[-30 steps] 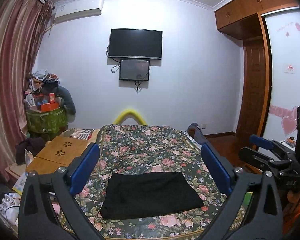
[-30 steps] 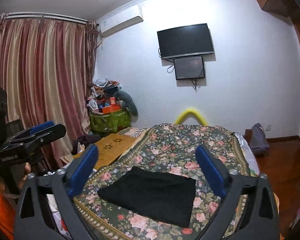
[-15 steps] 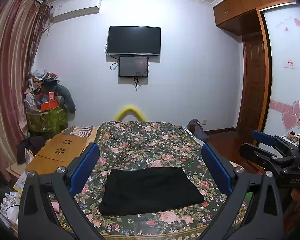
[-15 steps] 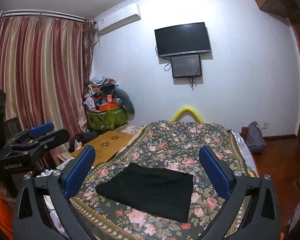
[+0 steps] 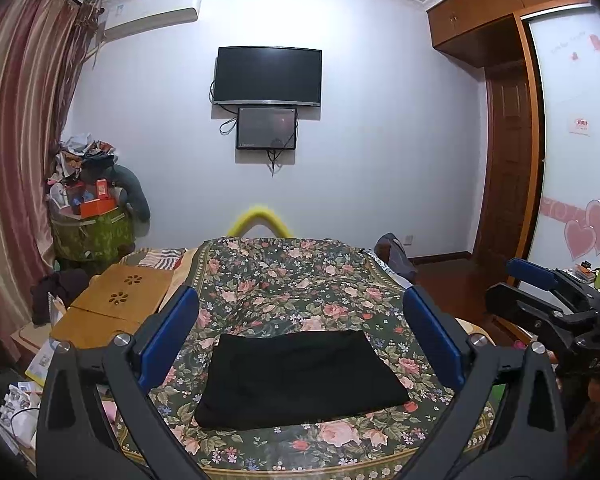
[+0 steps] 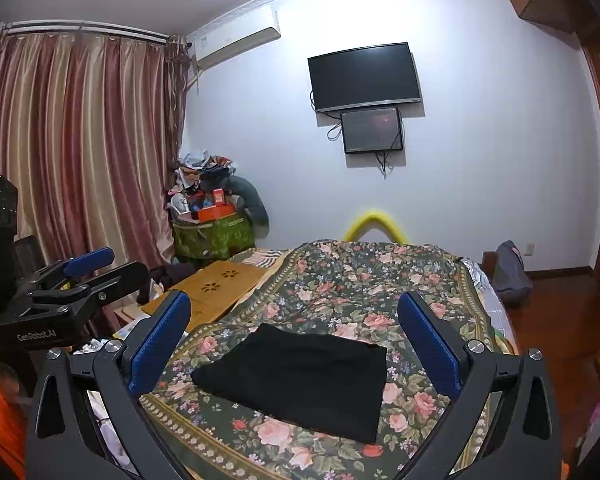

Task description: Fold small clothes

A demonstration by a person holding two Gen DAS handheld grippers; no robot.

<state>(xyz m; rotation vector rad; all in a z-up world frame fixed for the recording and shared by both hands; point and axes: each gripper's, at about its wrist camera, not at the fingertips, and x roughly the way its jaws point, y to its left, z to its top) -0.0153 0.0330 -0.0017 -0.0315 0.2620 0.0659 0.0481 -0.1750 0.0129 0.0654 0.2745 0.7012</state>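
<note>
A black folded garment [image 5: 300, 376] lies flat as a neat rectangle on the floral bedspread [image 5: 292, 280], near the front edge of the bed. It also shows in the right wrist view [image 6: 300, 376]. My left gripper [image 5: 300, 332] is open and empty, held above and in front of the garment. My right gripper [image 6: 294, 336] is open and empty too, held above the garment to the right of the left one. Each gripper shows at the edge of the other's view: the right gripper [image 5: 548, 296] and the left gripper [image 6: 80, 276].
A wooden lap table [image 5: 116, 304] lies left of the bed. A green bin piled with clutter [image 5: 92, 228] stands by the striped curtain [image 6: 60, 140]. A TV [image 5: 268, 76] hangs on the far wall. A wooden wardrobe and door [image 5: 508, 160] stand right. A grey bag [image 6: 508, 268] sits on the floor.
Both grippers have tilted or lifted slightly, so the garment sits a little lower and nearer in both views. The garment has not moved. Both grippers stay open.
</note>
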